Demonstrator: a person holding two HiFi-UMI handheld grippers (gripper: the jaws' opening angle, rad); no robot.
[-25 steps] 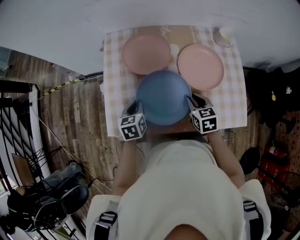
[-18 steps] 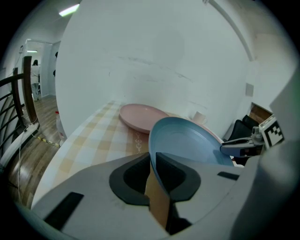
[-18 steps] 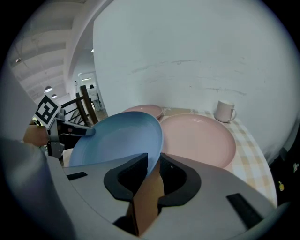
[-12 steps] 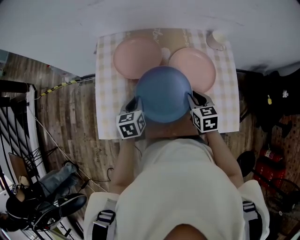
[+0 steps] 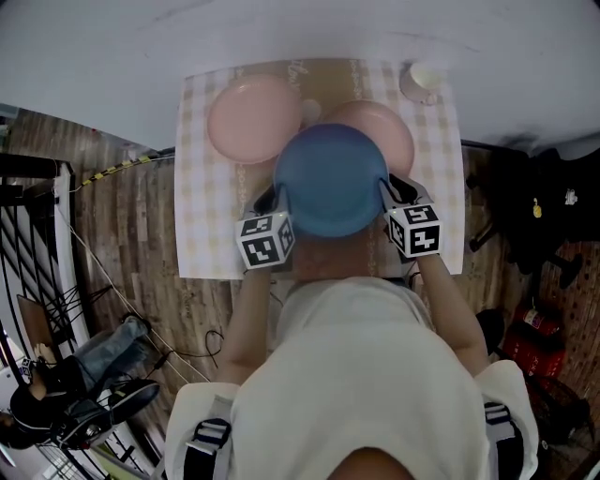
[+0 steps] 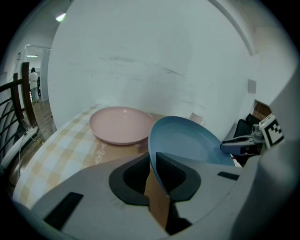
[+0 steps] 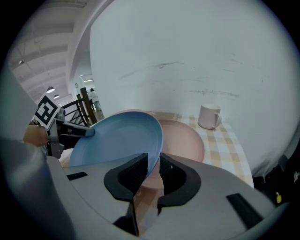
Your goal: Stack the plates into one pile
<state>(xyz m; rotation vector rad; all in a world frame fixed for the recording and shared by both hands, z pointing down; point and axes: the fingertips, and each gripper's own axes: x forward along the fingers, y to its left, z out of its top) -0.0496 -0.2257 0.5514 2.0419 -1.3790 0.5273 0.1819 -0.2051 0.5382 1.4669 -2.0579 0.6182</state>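
Setting: indoor room with a staged dining corner, not a lived-in home. Small tabletop (image 5: 202,187) under a checked cloth, set against a bare white wall (image 5: 300,28). Mug (image 5: 422,80) at its far right corner. Wood-plank floor (image 5: 122,225) carries loose cables (image 5: 187,352). Black metal railing (image 6: 21,103) at left.

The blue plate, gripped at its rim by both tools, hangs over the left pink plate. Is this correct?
No. The blue plate, gripped by the left tool and right tool, hangs over the right pink plate, as the head view shows.

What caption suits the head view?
Left gripper and right gripper hold blue plate over right pink plate; left pink plate alongside.
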